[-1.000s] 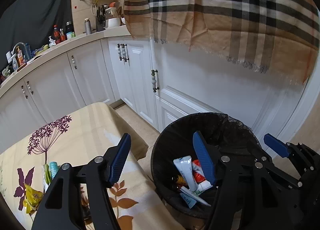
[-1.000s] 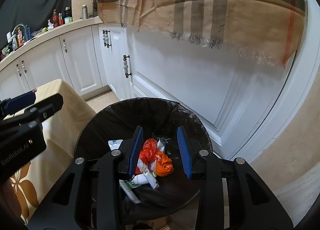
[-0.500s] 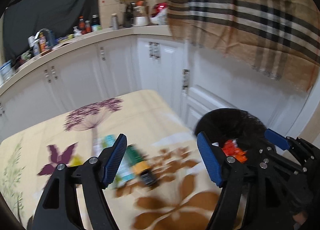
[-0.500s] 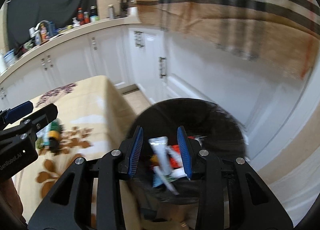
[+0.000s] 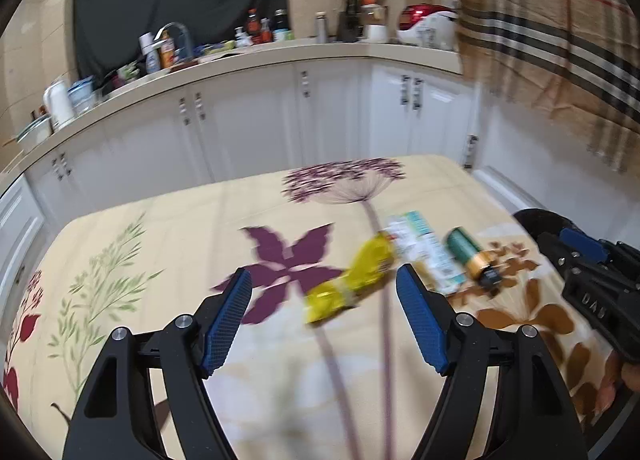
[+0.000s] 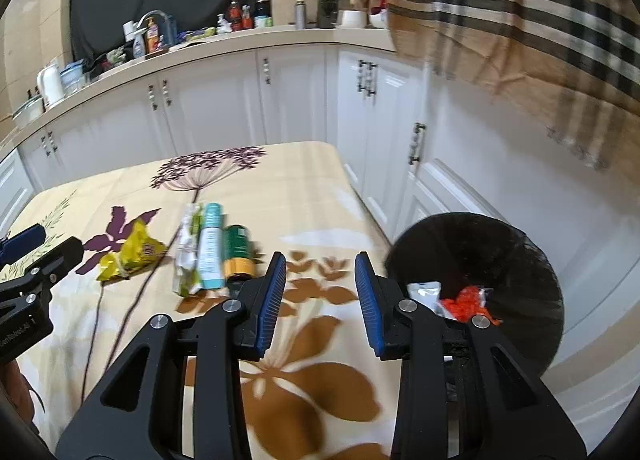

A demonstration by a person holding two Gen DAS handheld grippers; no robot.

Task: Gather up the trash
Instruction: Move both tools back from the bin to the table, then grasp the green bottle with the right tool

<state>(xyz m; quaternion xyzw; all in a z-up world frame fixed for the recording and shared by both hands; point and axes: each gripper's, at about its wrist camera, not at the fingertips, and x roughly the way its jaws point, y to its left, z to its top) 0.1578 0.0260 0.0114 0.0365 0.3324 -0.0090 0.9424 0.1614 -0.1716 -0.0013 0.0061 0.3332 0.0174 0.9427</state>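
On the floral tablecloth (image 5: 168,244) lie a yellow wrapper (image 5: 352,280) (image 6: 134,254), a white-teal tube (image 5: 430,256) (image 6: 210,246), a crumpled white-green packet (image 6: 185,256) and a green-gold battery (image 5: 474,256) (image 6: 239,254). My left gripper (image 5: 324,312) is open and empty above the cloth, just short of the yellow wrapper. My right gripper (image 6: 320,292) is open and empty over the table's right part, right of the battery. A black bin (image 6: 480,272) (image 5: 540,220) beside the table holds white and orange trash (image 6: 466,300).
White kitchen cabinets (image 5: 260,128) and a cluttered counter (image 5: 192,56) run behind the table. A plaid cloth (image 6: 520,20) hangs at the upper right over a white door. The table's right edge borders the bin.
Both grippers have swung left, away from over the bin, to over the table. The trash on the cloth has come into view ahead of them. Both stay open and empty.
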